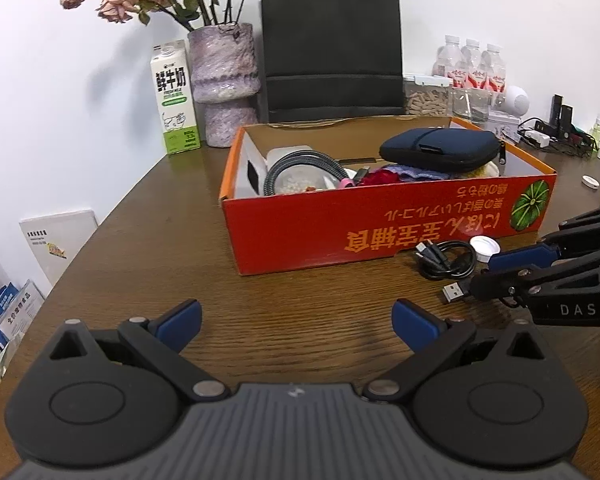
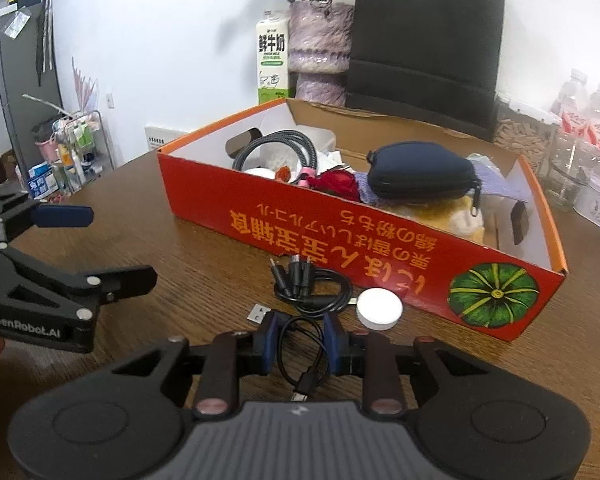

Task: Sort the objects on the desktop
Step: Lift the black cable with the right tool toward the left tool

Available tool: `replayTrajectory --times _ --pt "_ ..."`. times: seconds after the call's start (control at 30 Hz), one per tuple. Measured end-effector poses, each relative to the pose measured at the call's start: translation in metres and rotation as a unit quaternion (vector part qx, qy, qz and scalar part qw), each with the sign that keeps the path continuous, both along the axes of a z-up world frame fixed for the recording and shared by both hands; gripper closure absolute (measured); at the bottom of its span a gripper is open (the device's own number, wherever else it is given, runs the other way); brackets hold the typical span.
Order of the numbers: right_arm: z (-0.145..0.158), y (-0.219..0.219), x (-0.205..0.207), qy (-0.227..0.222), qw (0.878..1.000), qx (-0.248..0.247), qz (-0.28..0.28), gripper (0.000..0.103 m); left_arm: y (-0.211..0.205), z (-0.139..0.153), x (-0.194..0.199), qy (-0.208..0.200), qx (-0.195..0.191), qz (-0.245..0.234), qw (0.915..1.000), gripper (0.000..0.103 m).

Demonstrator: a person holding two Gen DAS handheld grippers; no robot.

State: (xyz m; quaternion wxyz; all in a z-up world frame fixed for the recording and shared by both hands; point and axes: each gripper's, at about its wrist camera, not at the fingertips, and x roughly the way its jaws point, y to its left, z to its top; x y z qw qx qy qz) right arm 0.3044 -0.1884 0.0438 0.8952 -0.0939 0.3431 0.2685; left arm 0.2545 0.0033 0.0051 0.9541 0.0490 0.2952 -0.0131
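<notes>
Where cable [image 2: 312,292] lies, box [image 2: 340,232] behind, cap [image 2: 379,307] beside

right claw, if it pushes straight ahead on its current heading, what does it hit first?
Most likely the black USB cable: a loop already lies between the right claw fingers, the coiled bundle just beyond. Past that stands the red box wall; the white round cap sits slightly right of the line. Depth is uncertain.

A cable [image 2: 312,292] and a round cap [image 2: 379,307] lie on the surface [image 1: 172,240] before the box [image 1: 380,224]; a pouch [image 1: 440,149] sits inside.
</notes>
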Motion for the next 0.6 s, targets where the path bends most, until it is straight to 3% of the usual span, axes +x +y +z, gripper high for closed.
replayTrajectory --times 0.6 --pt "0.018 -0.078 0.008 -0.051 0.991 0.076 -0.097 0.08 -0.076 -0.004 0.047 0.014 -0.003 -0.048 0.9987 0.0"
